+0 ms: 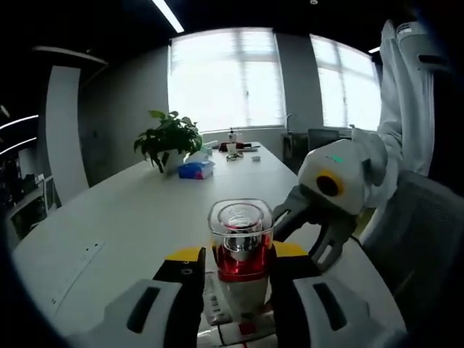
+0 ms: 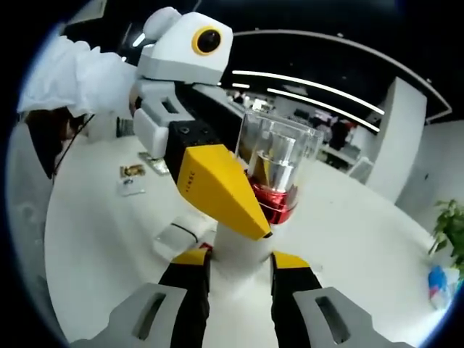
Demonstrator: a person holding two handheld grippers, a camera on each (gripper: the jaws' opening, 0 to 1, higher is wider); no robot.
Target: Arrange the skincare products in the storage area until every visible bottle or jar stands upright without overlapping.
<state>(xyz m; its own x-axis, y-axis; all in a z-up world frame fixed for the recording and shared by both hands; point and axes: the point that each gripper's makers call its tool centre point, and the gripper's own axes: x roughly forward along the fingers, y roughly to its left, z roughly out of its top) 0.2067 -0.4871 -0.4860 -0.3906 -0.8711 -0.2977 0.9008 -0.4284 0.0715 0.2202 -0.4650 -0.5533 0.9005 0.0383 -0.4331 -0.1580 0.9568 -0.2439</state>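
Observation:
A skincare bottle [image 1: 241,239] with a clear cap, a red band and a white body is held above the white table [image 1: 123,217]. My left gripper [image 1: 239,257] is shut on it at the red band. In the right gripper view the same bottle [image 2: 279,174] tilts away, and the left gripper [image 2: 268,206] reaches in from the upper left with one yellow jaw across the band. My right gripper [image 2: 241,264] has its jaws apart at the bottle's white lower body. From the left gripper view the right gripper [image 1: 297,245] comes in from the right with spread jaws beside the bottle.
Small white boxes [image 1: 232,322] lie on the table under the bottle, one also seen as a white box [image 2: 177,235]. Loose sachets [image 2: 130,177] lie farther off. A potted plant [image 1: 168,141] and a blue pack [image 1: 196,170] stand mid-table. A person's white sleeve [image 1: 406,109] and a chair [image 1: 428,239] are at right.

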